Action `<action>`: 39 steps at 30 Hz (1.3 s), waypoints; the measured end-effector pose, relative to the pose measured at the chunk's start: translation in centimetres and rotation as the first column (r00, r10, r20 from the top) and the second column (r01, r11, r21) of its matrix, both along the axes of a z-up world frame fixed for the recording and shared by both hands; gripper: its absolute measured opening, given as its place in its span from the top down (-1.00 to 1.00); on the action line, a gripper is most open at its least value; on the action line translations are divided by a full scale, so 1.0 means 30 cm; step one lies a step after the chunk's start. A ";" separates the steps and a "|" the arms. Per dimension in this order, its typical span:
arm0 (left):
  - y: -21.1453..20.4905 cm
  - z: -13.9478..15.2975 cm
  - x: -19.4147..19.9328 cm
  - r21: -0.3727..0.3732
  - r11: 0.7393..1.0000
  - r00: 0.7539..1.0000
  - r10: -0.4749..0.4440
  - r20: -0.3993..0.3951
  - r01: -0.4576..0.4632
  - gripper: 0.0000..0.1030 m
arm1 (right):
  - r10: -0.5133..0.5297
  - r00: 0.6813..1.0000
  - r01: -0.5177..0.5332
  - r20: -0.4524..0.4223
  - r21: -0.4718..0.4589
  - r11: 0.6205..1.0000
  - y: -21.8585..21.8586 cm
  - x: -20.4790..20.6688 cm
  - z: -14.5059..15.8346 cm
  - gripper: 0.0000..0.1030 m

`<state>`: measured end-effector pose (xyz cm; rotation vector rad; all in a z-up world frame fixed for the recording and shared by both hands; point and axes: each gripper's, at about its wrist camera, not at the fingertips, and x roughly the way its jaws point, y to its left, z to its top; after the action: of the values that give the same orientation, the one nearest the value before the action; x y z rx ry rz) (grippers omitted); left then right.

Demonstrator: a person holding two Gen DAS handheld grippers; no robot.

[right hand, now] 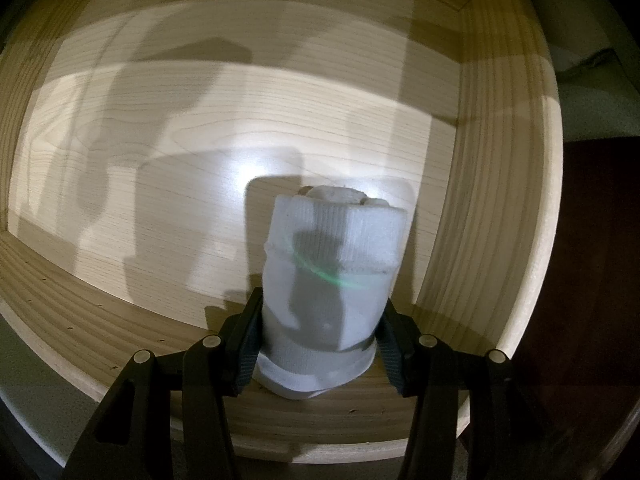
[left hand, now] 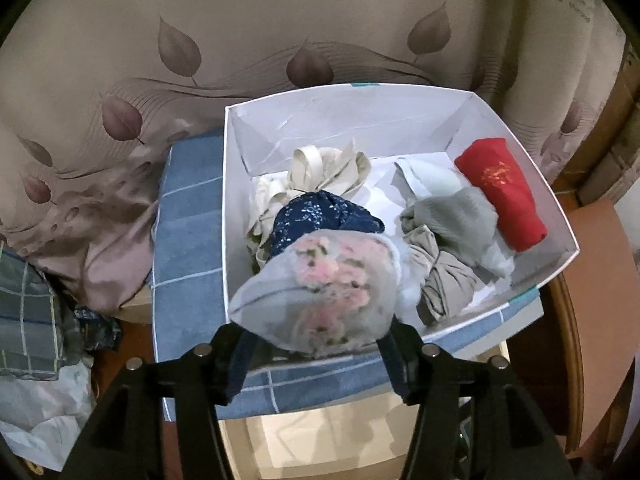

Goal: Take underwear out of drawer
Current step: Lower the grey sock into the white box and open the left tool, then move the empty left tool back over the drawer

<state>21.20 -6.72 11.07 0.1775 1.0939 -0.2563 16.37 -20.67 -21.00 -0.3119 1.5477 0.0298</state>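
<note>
Left gripper [left hand: 316,354] was clamped on a floral underwear bundle [left hand: 320,294], pale grey with pink flowers, held over the near edge of the white box [left hand: 400,110]; its long axis ran away from the camera toward the box. Right gripper [right hand: 318,356] was clamped on a rolled white garment [right hand: 332,280], long axis pointing straight out along the fingers, over the wooden drawer [right hand: 200,152] floor. The box held navy [left hand: 320,216], cream [left hand: 320,168], grey [left hand: 452,216] and red [left hand: 502,192] rolled pieces. It sat on blue checked fabric [left hand: 188,236], with a leaf-print curtain [left hand: 200,60] behind.
</note>
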 end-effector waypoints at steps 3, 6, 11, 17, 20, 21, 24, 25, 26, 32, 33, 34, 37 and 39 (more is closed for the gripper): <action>0.017 0.023 -0.024 -0.008 1.000 1.000 -0.001 0.016 0.001 -0.11 | 0.000 1.000 0.000 0.000 0.000 1.000 -0.002 -0.001 0.000 0.06; 0.036 0.047 -0.048 -0.017 1.000 1.000 0.003 0.023 -0.002 -0.11 | -0.001 1.000 0.001 0.000 0.000 1.000 0.000 -0.001 0.000 0.06; 0.073 0.089 -0.106 -0.039 0.999 0.998 0.007 0.061 -0.004 -0.11 | 0.001 1.000 -0.001 0.002 -0.002 1.000 0.000 -0.002 0.000 0.06; 0.113 0.084 -0.173 -0.031 0.999 0.998 0.010 0.068 -0.008 -0.11 | 0.002 1.000 -0.002 0.003 -0.003 1.000 -0.008 -0.004 0.004 0.06; 0.137 0.058 -0.213 -0.017 1.000 0.997 0.018 0.070 -0.016 -0.11 | 0.001 1.000 -0.001 0.005 -0.004 1.000 -0.008 -0.007 0.006 0.06; 0.144 0.049 -0.227 -0.014 1.000 0.997 0.022 0.070 -0.021 -0.11 | 0.001 1.000 -0.001 0.007 -0.004 1.000 -0.008 -0.008 0.007 0.07; 0.174 0.004 -0.275 -0.003 0.999 0.996 0.049 0.070 -0.048 -0.11 | 0.003 1.000 -0.002 0.013 -0.009 1.000 -0.012 -0.015 0.010 0.07; 0.185 -0.015 -0.294 0.001 0.998 0.995 0.062 0.074 -0.062 -0.11 | 0.004 1.000 -0.003 0.013 -0.010 1.000 -0.011 -0.019 0.013 0.07; 0.198 -0.042 -0.319 0.004 0.997 0.993 0.079 0.084 -0.080 -0.11 | 0.004 1.000 -0.003 0.013 -0.010 1.000 -0.011 -0.020 0.014 0.07; 0.235 -0.222 -0.419 -0.008 0.985 0.983 0.171 0.067 -0.170 -0.11 | 0.006 1.000 -0.006 0.018 -0.014 1.000 -0.013 -0.025 0.023 0.08; 0.234 -0.259 -0.434 -0.006 0.983 0.981 0.184 0.057 -0.184 -0.11 | 0.007 1.000 -0.006 0.018 -0.014 1.000 -0.016 -0.025 0.025 0.08; 0.228 -0.288 -0.446 0.000 0.982 0.981 0.189 0.048 -0.189 -0.11 | 0.006 1.000 -0.006 0.019 -0.014 1.000 -0.016 -0.026 0.026 0.08; 0.196 -0.406 -0.485 0.043 0.980 0.981 0.193 0.002 -0.193 -0.11 | 0.008 1.000 -0.007 0.024 -0.015 1.000 -0.020 -0.028 0.032 0.08; 0.180 -0.454 -0.503 0.065 0.979 0.981 0.193 -0.008 -0.192 -0.11 | 0.008 0.999 -0.008 0.031 -0.017 1.000 -0.018 -0.030 0.034 0.09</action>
<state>6.10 -1.33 -2.54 0.1262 1.1256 -0.0490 15.47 -21.22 -19.98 -0.3304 1.5169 0.0186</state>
